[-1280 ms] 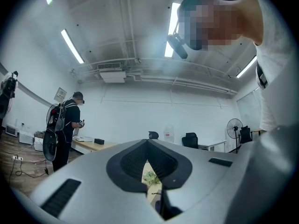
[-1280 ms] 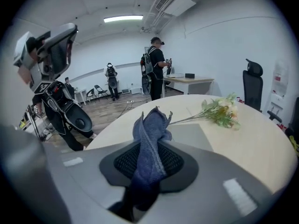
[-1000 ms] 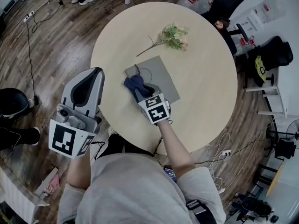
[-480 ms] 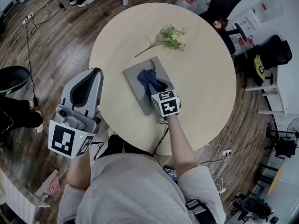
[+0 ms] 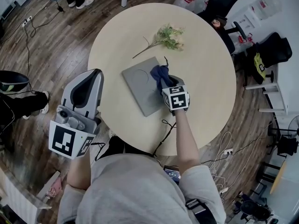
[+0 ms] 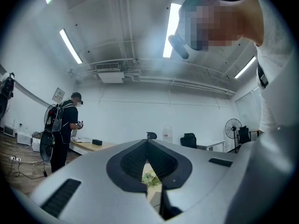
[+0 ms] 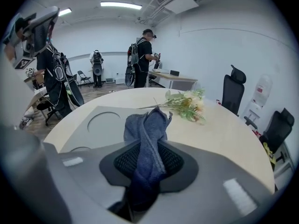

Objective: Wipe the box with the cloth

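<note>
The right gripper point(image 5: 165, 81) pinches one blue cloth point(image 5: 159, 72) on one grey box point(image 5: 139, 85). The left gripper point(image 5: 95, 73) is pressed together, empty. One flower sprig point(image 5: 169, 35) lies near.

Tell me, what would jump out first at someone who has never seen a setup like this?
The right tool grips a dark blue cloth at the right side of a flat grey box on a round pale table. A sprig of flowers lies on the table beyond the box. The left tool, shut and empty, hangs to the left, off the table's near edge.
</note>
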The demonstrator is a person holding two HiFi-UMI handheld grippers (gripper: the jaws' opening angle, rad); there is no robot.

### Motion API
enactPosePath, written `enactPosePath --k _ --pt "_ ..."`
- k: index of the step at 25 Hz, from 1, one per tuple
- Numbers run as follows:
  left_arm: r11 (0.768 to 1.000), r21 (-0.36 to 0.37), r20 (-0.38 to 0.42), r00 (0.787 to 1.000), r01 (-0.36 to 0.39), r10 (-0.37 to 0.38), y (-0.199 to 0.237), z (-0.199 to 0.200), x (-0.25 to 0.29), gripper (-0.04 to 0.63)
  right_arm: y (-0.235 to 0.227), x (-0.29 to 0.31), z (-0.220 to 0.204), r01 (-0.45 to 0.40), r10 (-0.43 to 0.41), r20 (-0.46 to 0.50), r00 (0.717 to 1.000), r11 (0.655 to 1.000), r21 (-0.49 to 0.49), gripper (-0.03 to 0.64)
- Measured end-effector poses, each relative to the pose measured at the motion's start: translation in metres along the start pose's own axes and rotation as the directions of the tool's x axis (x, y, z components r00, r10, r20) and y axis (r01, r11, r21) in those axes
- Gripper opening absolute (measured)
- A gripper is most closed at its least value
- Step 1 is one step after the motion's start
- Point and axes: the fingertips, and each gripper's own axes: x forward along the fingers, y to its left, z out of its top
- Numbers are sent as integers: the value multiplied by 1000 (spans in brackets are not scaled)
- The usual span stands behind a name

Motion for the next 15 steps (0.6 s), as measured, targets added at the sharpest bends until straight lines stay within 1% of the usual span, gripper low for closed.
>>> enactPosePath --k 3,7,9,11,15 --pt "1000 -1 1 1000 4 -4 -1 1 2 8 -9 -1 -1 18 -18 0 1000 1000 25 101" --pt "1000 -2 4 1000 19 -19 -5 4 3 8 -6 -3 2 36 -36 -4 999 999 13 102" --pt "1000 4 5 999 31 -31 -9 6 4 8 -1 -11 5 40 -40 10 999 999 3 102" --pt "999 8 11 999 39 -39 -10 8 5 8 9 -21 11 24 -24 35 999 1000 -2 103" --pt "999 2 27 998 51 -51 -11 13 8 8 40 -44 22 -36 35 77 996 999 10 103"
